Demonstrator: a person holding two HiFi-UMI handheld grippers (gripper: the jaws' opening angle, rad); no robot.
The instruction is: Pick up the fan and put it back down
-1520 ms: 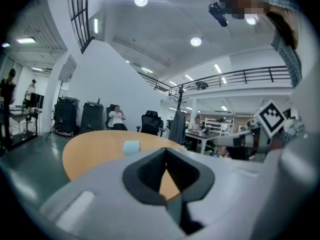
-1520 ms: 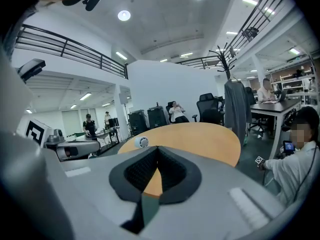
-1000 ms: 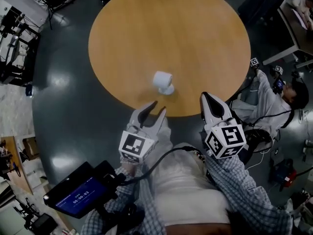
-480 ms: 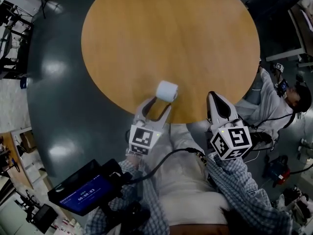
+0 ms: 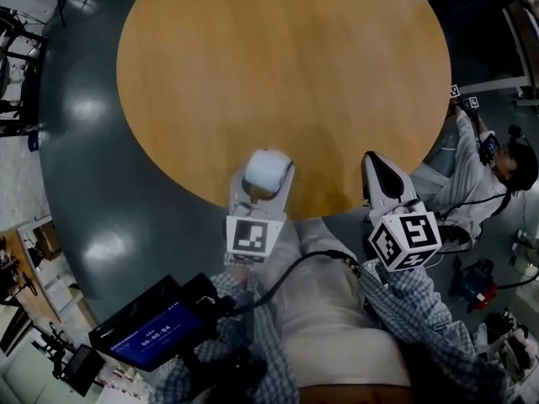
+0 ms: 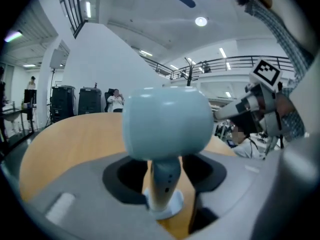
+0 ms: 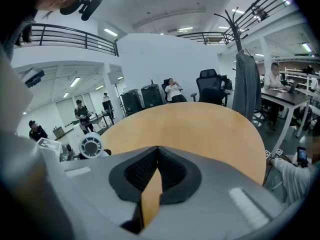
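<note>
1 fan (image 5: 268, 172), 1 round bench (image 5: 286, 66), 2 grippers: left gripper (image 5: 264, 185) and right gripper (image 5: 376, 162). Also 1 lit screen unit (image 5: 152, 337), 1 seated person (image 5: 476, 183).

Fan (image 5: 268, 172) stands on table (image 5: 286, 74), inside left claw (image 5: 264, 187).

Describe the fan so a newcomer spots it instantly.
Find the round wooden table. Near its edge closest to the person stands a small fan, the only object on it: pale rounded head, short stem, round base.
</note>
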